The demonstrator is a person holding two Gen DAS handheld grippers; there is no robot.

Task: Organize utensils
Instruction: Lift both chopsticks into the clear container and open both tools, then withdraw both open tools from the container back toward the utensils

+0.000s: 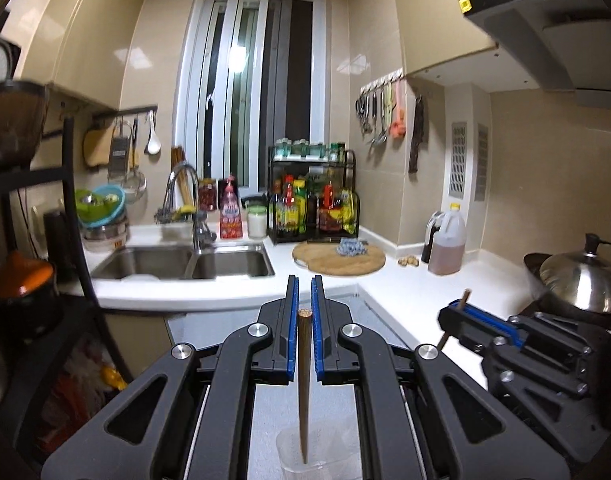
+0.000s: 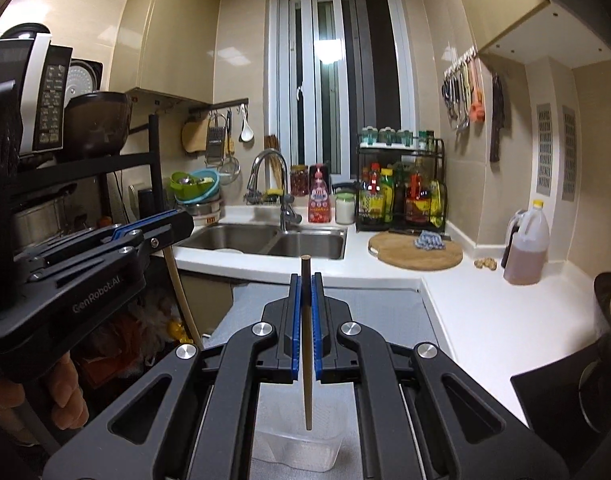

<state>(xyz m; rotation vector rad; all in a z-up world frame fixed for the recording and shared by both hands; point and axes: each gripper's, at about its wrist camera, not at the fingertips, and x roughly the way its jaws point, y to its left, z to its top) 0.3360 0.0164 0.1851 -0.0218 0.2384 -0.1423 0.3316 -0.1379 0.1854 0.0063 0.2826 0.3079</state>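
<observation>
My left gripper (image 1: 304, 280) is shut on a brown wooden chopstick (image 1: 304, 364) that hangs upright, tip down. Its tip is over a clear plastic container (image 1: 305, 454) at the bottom of the left wrist view. My right gripper (image 2: 305, 278) is shut on a second chopstick (image 2: 306, 360), also upright, above the clear container (image 2: 301, 450). In the left wrist view the right gripper (image 1: 451, 312) shows at the right with its chopstick (image 1: 463, 299) through the jaws. In the right wrist view the left gripper (image 2: 185, 220) shows at the left, its chopstick (image 2: 181, 292) hanging below it.
A white L-shaped counter (image 2: 485, 312) carries a double sink (image 2: 265, 240) with faucet (image 2: 283, 204), a round cutting board (image 2: 415, 254), a condiment rack (image 2: 401, 196) and an oil jug (image 2: 525, 248). A lidded wok (image 1: 581, 276) sits right. A black shelf (image 2: 85, 172) stands left. A hand (image 2: 65, 392) holds the left gripper.
</observation>
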